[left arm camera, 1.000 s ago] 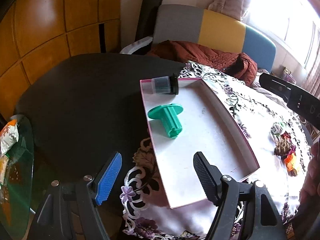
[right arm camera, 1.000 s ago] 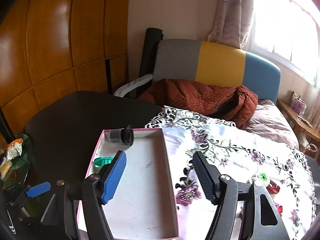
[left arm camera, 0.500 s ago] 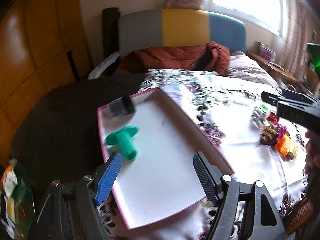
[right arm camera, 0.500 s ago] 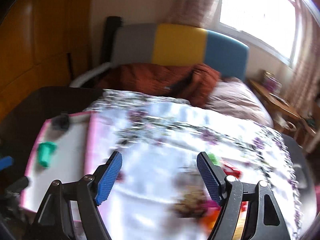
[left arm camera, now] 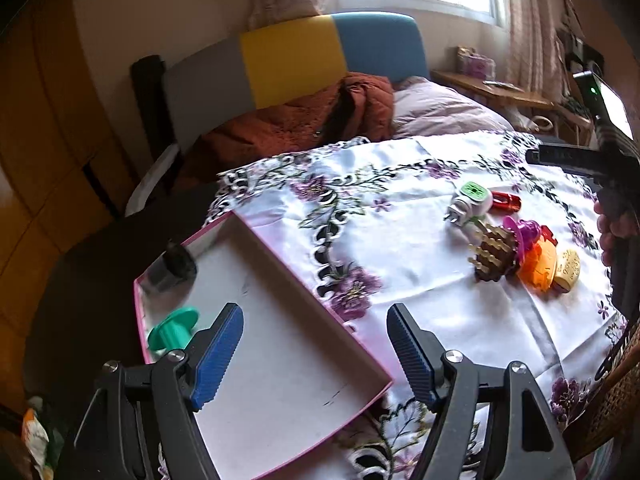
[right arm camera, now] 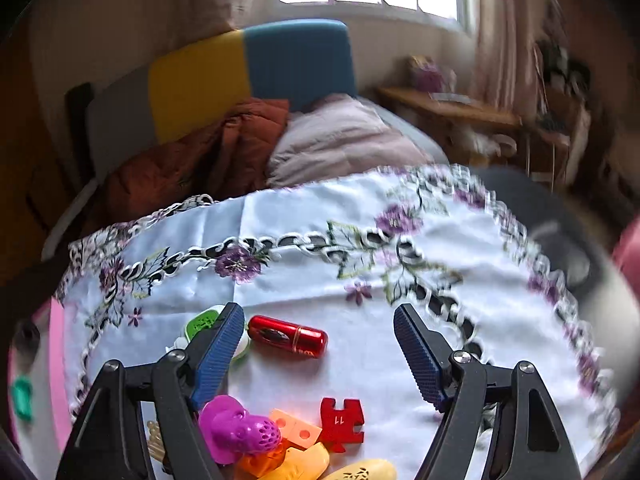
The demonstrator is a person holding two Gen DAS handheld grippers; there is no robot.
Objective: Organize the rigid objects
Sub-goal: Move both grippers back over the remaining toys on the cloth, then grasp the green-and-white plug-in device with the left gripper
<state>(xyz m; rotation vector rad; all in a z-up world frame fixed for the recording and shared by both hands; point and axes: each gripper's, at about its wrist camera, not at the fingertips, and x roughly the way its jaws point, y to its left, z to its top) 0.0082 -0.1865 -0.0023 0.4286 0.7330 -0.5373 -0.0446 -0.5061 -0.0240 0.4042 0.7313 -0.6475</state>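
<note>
Pink-rimmed tray [left arm camera: 256, 240] is half hidden behind the left gripper [left arm camera: 316, 348], whose jaws are spread wide and empty. A green spool [left arm camera: 172, 332] and dark cap [left arm camera: 172, 268] lie inside. The right gripper [right arm camera: 320, 352], likewise wide and empty, is held over a red capsule [right arm camera: 288, 336]; lower toys are cut off.

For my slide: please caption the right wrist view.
Open right claw above red capsule and toy pile on floral tablecloth.

Both grippers, left [left arm camera: 315, 350] and right [right arm camera: 319, 352], jaws apparently spread (empty).
</note>
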